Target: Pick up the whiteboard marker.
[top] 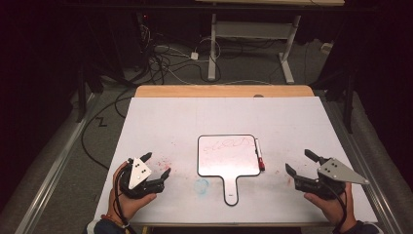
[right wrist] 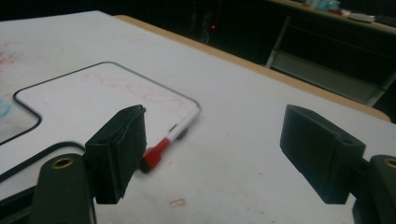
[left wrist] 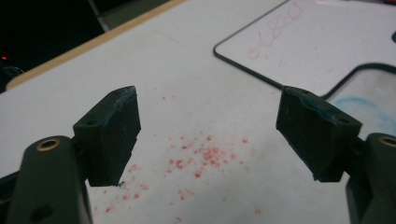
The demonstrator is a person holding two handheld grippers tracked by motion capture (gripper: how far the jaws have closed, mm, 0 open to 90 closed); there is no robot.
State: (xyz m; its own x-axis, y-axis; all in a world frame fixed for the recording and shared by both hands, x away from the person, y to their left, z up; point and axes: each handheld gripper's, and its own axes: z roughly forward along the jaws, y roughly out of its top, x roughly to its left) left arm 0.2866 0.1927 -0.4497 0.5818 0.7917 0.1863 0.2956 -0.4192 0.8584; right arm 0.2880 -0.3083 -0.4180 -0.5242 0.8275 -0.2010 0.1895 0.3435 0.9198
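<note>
A small white paddle-shaped whiteboard with a black rim (top: 228, 156) is lying mid-frame, a red-capped white marker (top: 259, 155) touching its right edge. The left gripper (top: 157, 165), lower left, and right gripper (top: 301, 162), lower right, are both gaping open, holding nothing.

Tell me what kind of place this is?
Probably a lab or recording workspace, not a home. A table with a white cover holds a small whiteboard and a marker; behind it, loose cables lie across the floor by a desk frame in a dark room.
</note>
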